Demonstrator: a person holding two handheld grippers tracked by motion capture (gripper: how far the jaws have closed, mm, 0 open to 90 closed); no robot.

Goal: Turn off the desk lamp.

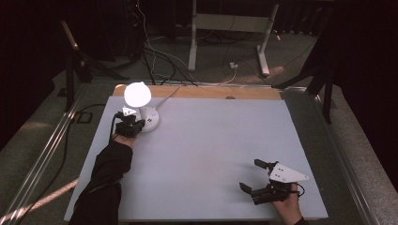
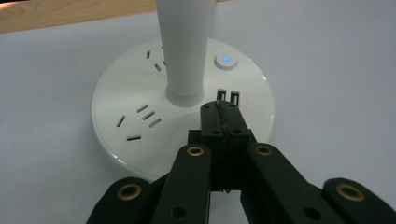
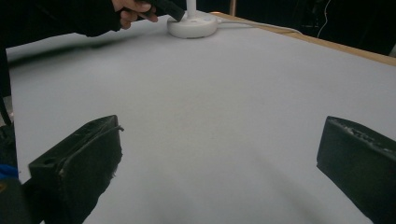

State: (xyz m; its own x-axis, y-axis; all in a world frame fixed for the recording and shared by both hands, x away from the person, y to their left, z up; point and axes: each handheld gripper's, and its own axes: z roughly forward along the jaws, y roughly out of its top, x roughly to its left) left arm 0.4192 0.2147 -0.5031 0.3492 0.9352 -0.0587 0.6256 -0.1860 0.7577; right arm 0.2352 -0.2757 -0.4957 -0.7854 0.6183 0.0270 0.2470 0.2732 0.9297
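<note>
Desk lamp (image 1: 141, 105) | head glare-washed, stem top cropped | left gripper (image 2: 223, 112) closed, empty, over lamp base | right gripper (image 1: 257, 176) wide apart, far from lamp.

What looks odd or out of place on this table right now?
Nothing stands out. The lit lamp stands upright on its round base, the shut left gripper over that base. The right gripper rests open.
</note>
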